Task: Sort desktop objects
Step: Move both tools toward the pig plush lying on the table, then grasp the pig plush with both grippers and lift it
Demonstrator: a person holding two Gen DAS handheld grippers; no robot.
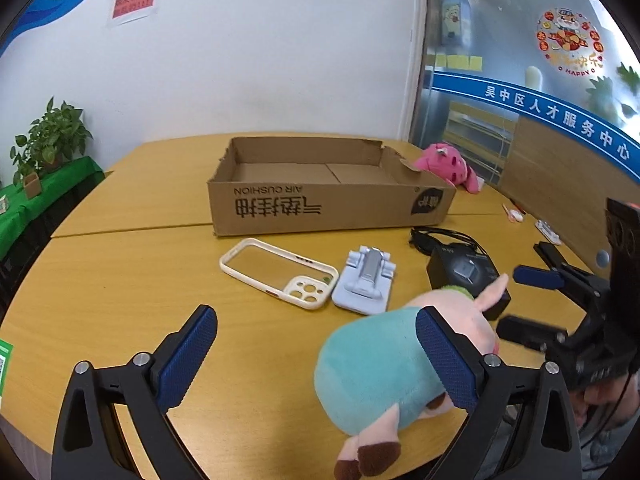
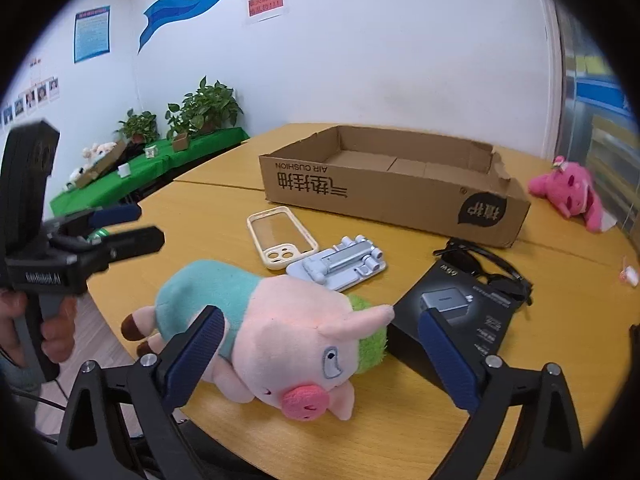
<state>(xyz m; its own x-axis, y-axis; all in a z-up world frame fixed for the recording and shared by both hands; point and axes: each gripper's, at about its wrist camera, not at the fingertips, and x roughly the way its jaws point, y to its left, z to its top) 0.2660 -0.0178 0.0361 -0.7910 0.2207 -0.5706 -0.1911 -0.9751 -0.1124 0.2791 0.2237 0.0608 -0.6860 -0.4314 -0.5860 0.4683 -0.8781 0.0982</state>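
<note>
Cardboard box (image 2: 400,196): empty, beyond both spread fingers (image 2: 192,356). Plush pig (image 2: 280,332): soft, between right fingers, untouched.

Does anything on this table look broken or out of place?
The cardboard box has a ragged, torn edge at its right rear corner, and its print reads upside down. The pig plush lies toppled on its side at the table's near edge.

1. I count two plush toys: a pink-and-teal pig (image 2: 280,332) at lower centre and a pink plush (image 2: 568,192) at far right.
2. One cardboard box (image 2: 400,200).
3. One phone case (image 2: 280,236).
4. One phone stand (image 2: 340,264).
5. One black charger box (image 2: 460,312).
6. One pair of sunglasses (image 2: 480,264).
</note>
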